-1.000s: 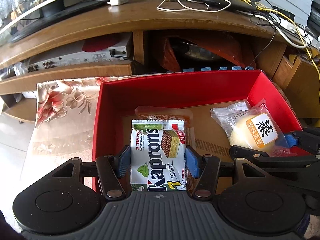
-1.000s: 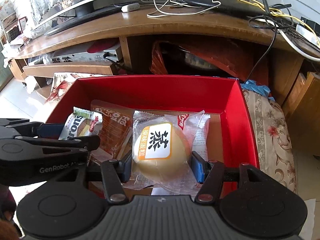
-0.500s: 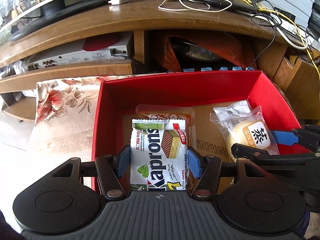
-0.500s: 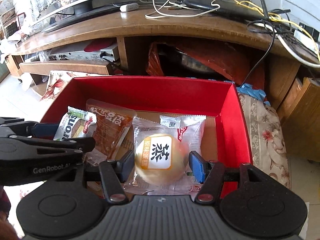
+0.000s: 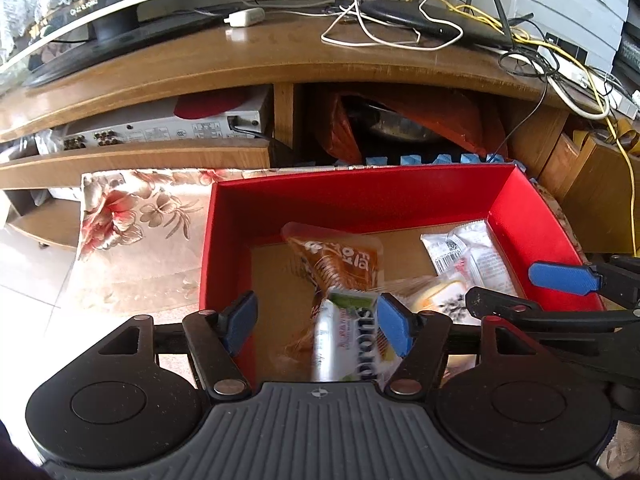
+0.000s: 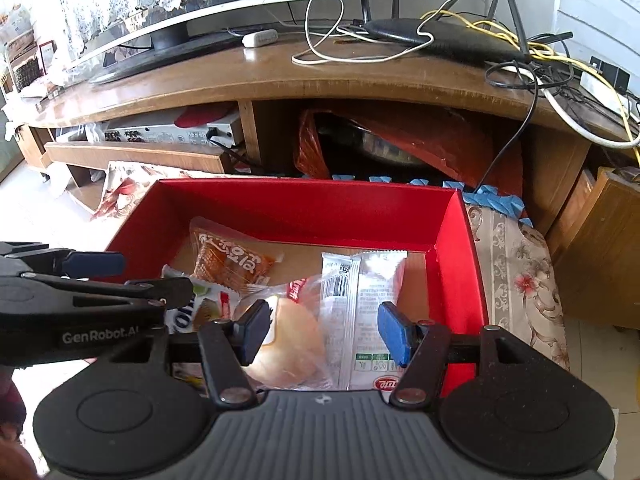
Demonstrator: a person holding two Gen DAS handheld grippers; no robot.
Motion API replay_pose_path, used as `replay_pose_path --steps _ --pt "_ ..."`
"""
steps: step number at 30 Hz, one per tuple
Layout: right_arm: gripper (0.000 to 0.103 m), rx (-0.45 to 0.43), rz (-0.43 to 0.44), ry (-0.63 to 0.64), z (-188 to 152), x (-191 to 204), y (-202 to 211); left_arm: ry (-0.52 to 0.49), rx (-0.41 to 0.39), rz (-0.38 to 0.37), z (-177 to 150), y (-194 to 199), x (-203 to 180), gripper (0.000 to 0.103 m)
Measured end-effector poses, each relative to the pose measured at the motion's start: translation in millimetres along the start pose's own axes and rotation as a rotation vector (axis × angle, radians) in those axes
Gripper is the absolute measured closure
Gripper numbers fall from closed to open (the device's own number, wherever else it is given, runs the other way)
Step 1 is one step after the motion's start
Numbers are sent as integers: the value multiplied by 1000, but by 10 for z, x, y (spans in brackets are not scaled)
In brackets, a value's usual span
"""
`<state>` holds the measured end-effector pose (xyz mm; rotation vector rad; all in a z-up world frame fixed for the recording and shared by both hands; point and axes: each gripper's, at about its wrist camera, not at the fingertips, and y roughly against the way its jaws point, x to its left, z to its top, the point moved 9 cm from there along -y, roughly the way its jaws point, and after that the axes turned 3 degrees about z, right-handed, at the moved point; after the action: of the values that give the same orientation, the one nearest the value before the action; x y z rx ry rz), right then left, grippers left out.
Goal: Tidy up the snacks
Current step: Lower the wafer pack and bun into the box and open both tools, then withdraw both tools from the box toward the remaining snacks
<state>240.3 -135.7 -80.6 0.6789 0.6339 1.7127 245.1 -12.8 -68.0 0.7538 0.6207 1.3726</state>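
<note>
1. Left tongs (image 5: 318, 326) are spreading their jaws right now over the near edge of the red box (image 5: 360, 200). The wafer packet (image 5: 348, 340) sits between them, blurred and tipped against the right pad. The left pad is well clear of it, so nothing is gripped.
2. Right tongs (image 6: 324, 334) stand at a narrow gap over the right half of the box, with the bun packet (image 6: 296, 340) between the jaws. Its clear wrapper fills the gap from pad to pad, barcode side up. Whether the pads press on it or it already rests on the box floor cannot be told.
3. Deeper in, an orange packet (image 5: 340, 256) lies flat on the cardboard floor, left of centre and short of the far wall. The wafer packet's far end overlaps its near end.
4. So three snacks are inside the box walls, crowded toward the near edge. The far right corner is bare.
5. On the flowered cloth (image 5: 140, 220) beside the left wall, no loose snack shows.
6. Judging from this, the gathering looks almost finished. What seems left is letting go of the bun packet and perhaps straightening the wafer packet. Anything waiting outside these views stays unknown.
</note>
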Motion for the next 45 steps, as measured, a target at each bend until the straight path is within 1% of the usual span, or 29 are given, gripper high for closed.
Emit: replay_pose_path --steps 6,17,25,29,32,35,42,45 --pt "58 -18 2 5 17 25 107 7 -19 -3 11 92 9 30" --pt "58 -46 4 -1 10 49 359 8 -53 -33 0 304 -13 30" --pt "58 -33 7 0 -113 72 510 -6 -59 -54 -97 437 -70 30" --pt "58 -12 8 4 -242 82 590 -16 -47 -72 -194 491 -106 30" --pt "58 11 6 0 -382 82 629 -42 -34 -75 -297 521 -156 31" --pt "58 39 4 -2 -539 75 662 -68 -17 -75 -417 533 -210 31" --pt "58 89 18 -8 -844 88 773 -86 29 -114 -710 605 -313 31" --pt "58 120 17 12 -997 133 786 -106 60 -115 -866 608 -334 31"
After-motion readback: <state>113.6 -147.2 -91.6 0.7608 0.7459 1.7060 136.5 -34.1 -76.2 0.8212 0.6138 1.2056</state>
